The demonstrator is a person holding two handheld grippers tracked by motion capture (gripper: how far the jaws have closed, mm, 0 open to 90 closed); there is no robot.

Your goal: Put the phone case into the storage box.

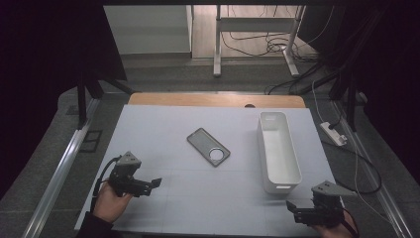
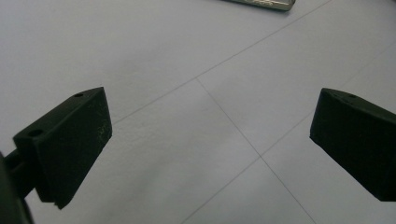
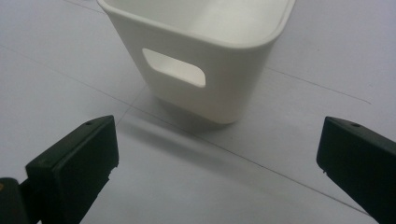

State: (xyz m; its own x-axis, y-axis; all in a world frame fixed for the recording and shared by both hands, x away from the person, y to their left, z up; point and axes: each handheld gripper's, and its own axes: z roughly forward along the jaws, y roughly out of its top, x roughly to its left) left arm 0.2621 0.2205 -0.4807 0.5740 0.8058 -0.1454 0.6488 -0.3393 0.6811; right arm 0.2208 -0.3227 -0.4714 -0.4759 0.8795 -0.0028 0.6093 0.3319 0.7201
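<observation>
The left gripper [image 1: 157,182] rested near the left front corner of the table [image 1: 163,129], held in the person's left hand [image 1: 110,201]. Its jaws stood spread wide apart and gripped nothing; in the left gripper view only the bare white table surface [image 2: 196,140], marked with thin lines, lay between them. The right gripper [image 1: 289,206] sat at the right front corner, held in the right hand [image 1: 331,229]. Its jaws were likewise spread wide and held nothing.

A phone [image 1: 208,147] lay flat near the middle of the table, set at a slant, with its round camera ring toward the front. It was well apart from both grippers. One edge of the phone [image 2: 261,3] showed at the top of the left gripper view.

A white bin [image 1: 278,151] stood upright along the right side of the table, its long side running from back to front. It was open at the top. The right gripper was near its front end, not touching it. In the right gripper view the bin [image 3: 205,51] stood beyond the jaws, its end wall showing a cut-out handle slot [image 3: 173,67].
</observation>
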